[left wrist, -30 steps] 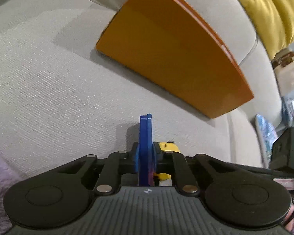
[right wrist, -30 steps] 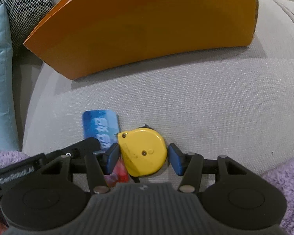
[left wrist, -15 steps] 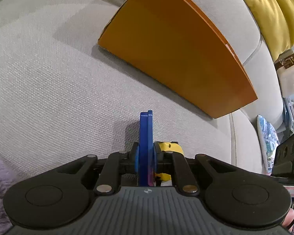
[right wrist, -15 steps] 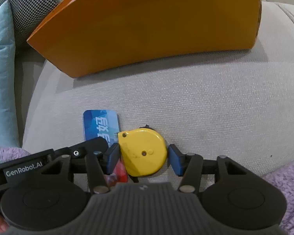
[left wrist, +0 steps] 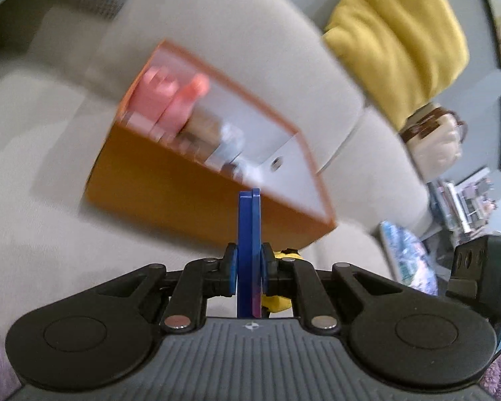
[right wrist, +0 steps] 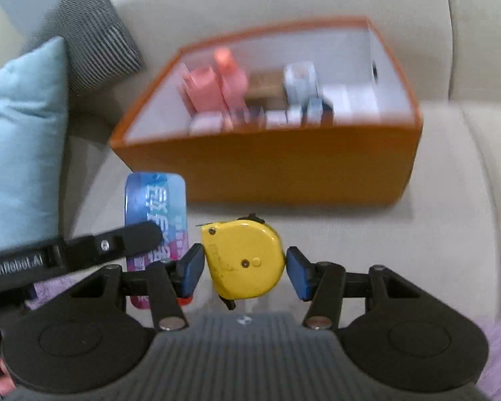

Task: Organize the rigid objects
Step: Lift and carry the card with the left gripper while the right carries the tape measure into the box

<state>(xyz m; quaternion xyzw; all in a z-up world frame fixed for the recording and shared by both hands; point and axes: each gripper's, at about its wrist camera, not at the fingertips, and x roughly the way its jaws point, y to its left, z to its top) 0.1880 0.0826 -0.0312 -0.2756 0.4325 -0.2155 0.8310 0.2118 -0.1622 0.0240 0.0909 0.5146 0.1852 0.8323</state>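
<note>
My left gripper is shut on a blue card, seen edge-on and held upright. From the right wrist view the card shows its printed face, with one left finger across it. A yellow tape measure is gripped between the blue pads of my right gripper, lifted off the sofa seat. Behind both stands an open orange box with white inner walls, holding pink items and several small blurred things. The box also lies ahead in the left wrist view.
Everything sits on a beige sofa. A light blue cushion and a striped cushion lie left of the box. A yellow cushion and a handbag are farther right. Purple fluffy fabric borders the seat's front.
Both grippers have risen together, carrying the card and the tape measure up off the seat. The box's open top and contents have come into view.
</note>
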